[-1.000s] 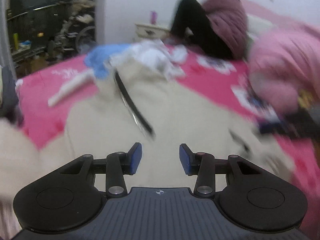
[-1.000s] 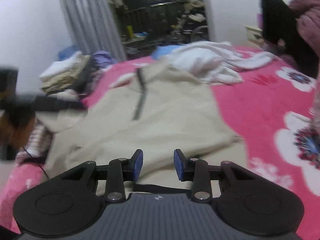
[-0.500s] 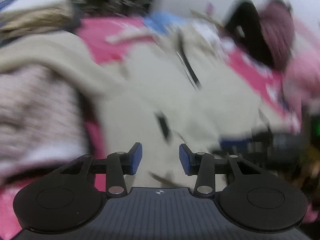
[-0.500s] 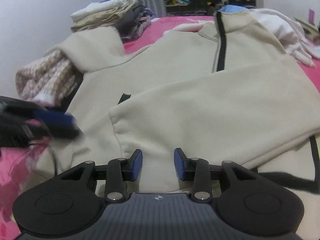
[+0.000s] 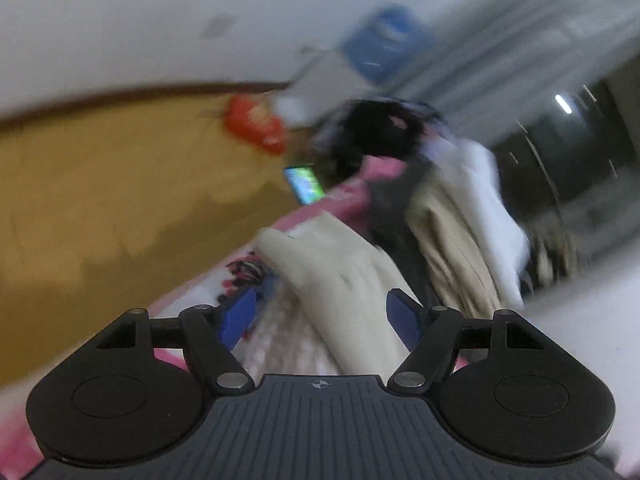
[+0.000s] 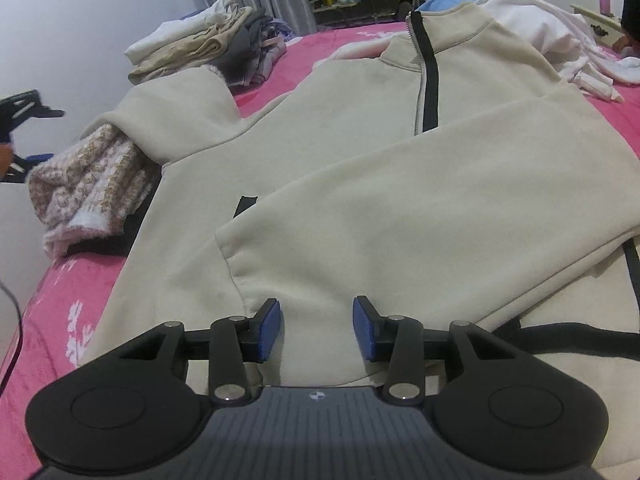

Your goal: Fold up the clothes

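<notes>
A cream sweatshirt (image 6: 340, 152) with a black zip lies spread on the pink bedspread (image 6: 72, 292). One sleeve (image 6: 420, 208) is folded across its body, the cuff close in front of my right gripper (image 6: 318, 328). That gripper's jaws are opening just above the fabric and grip nothing. The other sleeve (image 6: 168, 116) drapes over a brown-and-white knit sweater (image 6: 88, 184) at the bed's left edge. The left wrist view is rolled and blurred. My left gripper (image 5: 320, 318) is opening wide, with that sleeve (image 5: 340, 288) running between its fingers, the pads clear of it.
A stack of folded clothes (image 6: 200, 44) sits at the back left of the bed, and a loose white garment (image 6: 560, 40) at the back right. Beyond the bed edge are a yellow floor (image 5: 120, 200) and a lit phone screen (image 5: 305, 184). A cable (image 6: 12, 320) hangs at the left.
The left gripper swung from over the sweatshirt's body to the sleeve at the bed's edge, rolled sideways and spread its jaws. The right gripper dropped to the folded sleeve's cuff and widened slightly.
</notes>
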`<state>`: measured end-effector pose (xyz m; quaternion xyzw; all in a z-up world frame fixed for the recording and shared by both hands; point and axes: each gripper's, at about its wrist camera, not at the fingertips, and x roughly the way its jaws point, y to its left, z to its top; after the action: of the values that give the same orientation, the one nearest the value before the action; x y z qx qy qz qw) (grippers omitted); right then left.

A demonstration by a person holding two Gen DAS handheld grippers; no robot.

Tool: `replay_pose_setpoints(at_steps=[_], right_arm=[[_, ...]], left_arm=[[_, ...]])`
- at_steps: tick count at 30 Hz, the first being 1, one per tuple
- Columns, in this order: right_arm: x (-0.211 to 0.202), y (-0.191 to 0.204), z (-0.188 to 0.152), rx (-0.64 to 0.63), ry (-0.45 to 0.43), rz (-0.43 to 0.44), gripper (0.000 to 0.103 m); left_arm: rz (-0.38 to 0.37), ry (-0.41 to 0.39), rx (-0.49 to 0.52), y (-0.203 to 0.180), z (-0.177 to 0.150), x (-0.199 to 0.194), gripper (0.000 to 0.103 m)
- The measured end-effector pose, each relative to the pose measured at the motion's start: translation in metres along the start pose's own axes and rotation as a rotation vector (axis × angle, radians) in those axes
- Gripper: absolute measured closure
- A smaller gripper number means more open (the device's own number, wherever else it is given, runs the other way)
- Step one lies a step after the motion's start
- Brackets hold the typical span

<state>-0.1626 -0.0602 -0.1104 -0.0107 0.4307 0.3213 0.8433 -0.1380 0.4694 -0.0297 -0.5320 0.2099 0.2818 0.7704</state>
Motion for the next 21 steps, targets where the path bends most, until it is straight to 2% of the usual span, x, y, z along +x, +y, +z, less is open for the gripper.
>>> replay_pose_setpoints(at_steps=[3, 7, 9, 11, 12, 14, 17, 19, 21], right_arm=[[0.001, 0.000, -0.001, 0.005, -0.005, 0.000, 0.060], [0.001, 0.002, -0.002, 0.008, -0.011, -0.005, 0.059], [0.001, 0.003, -0.002, 0.006, -0.012, -0.010, 0.058], [0.002, 0.003, -0.002, 0.010, -0.013, -0.013, 0.058], [0.002, 0.003, -0.002, 0.014, -0.013, -0.014, 0.058], [0.002, 0.003, -0.002, 0.020, -0.013, -0.017, 0.057], [0.002, 0.003, -0.001, 0.025, -0.011, -0.019, 0.057], [0.002, 0.003, -0.001, 0.034, -0.007, -0.016, 0.056], [0.001, 0.001, 0.002, 0.053, 0.003, -0.002, 0.055]], left_arm=[[0.021, 0.050, -0.104, 0.013, 0.005, 0.033, 0.030], [-0.032, 0.041, -0.179, 0.026, 0.013, 0.051, 0.033], [-0.042, 0.018, -0.196, 0.024, 0.016, 0.056, 0.039], [-0.042, 0.003, -0.185, 0.023, 0.021, 0.057, 0.058], [-0.043, -0.007, -0.172, 0.021, 0.022, 0.056, 0.064], [-0.046, -0.038, -0.113, 0.013, 0.024, 0.048, 0.086], [-0.075, -0.102, 0.017, -0.007, 0.025, 0.023, 0.093], [-0.120, -0.137, 0.109, -0.030, 0.022, 0.005, 0.094], [-0.201, -0.152, 0.187, -0.057, 0.016, -0.015, 0.095]])
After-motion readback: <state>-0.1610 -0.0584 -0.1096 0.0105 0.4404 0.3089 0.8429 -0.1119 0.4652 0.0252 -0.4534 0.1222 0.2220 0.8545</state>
